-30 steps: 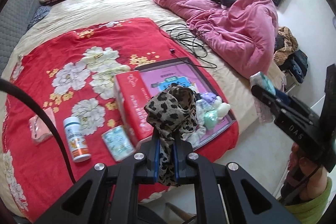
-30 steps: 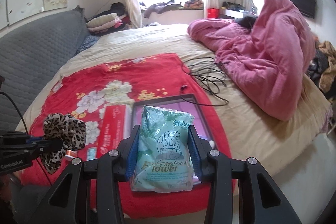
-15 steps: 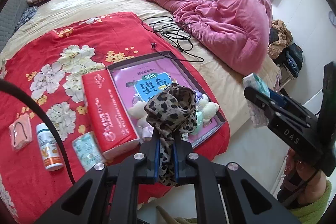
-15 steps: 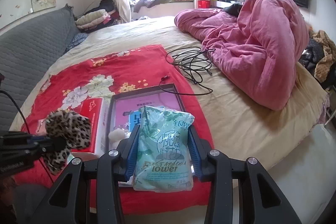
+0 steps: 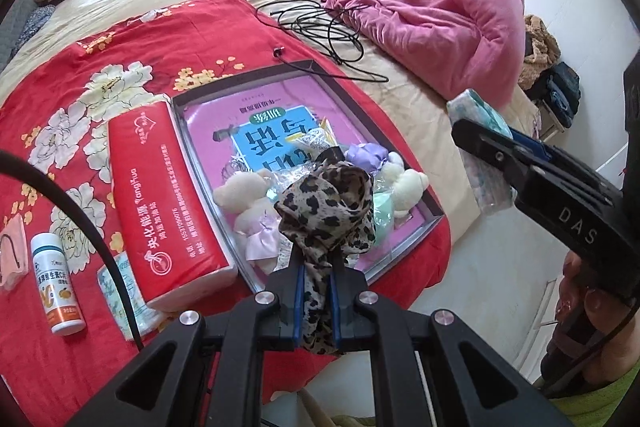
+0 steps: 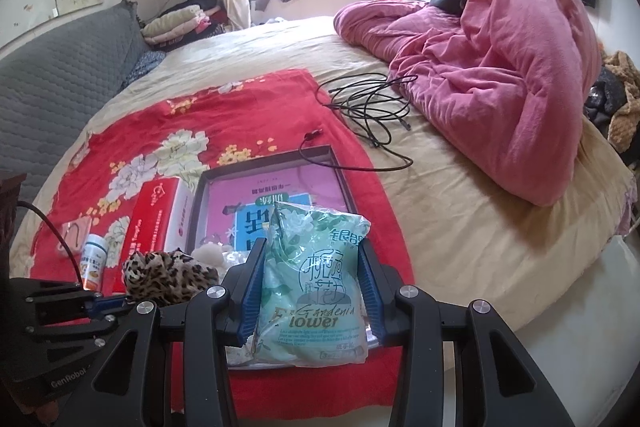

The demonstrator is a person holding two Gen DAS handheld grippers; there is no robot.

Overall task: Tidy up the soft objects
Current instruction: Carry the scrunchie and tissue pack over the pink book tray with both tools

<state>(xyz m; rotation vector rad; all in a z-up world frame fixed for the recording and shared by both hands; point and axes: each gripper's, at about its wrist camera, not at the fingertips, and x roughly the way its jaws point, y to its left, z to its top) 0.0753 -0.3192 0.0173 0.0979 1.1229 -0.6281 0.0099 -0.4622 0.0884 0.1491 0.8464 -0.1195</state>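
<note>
1. The left hand-held gripper (image 5: 316,269) is pressed together on a leopard-print scrunchie (image 5: 328,203), pinching its lower folds between the blue pads while the bulk of it bunches up above the fingertips.
2. That scrunchie hangs over the near end of a shallow dark-rimmed tray (image 5: 400,131) on the red floral blanket (image 5: 80,75).
3. In the tray, small plush toys (image 5: 244,195) lie heaped on a pink-and-blue book cover.
4. The right hand-held gripper (image 6: 312,259) pinches a pale green tissue pack (image 6: 316,283) upright between its pads, over the tray's near edge.
5. Just left of the tray lies a long red tissue package (image 5: 160,195); further left stand a white pill bottle (image 5: 56,283) and a small pink pouch (image 5: 12,255).
6. A black cable (image 5: 320,27) and a pink duvet (image 5: 440,7) lie beyond, on the bed.
</note>
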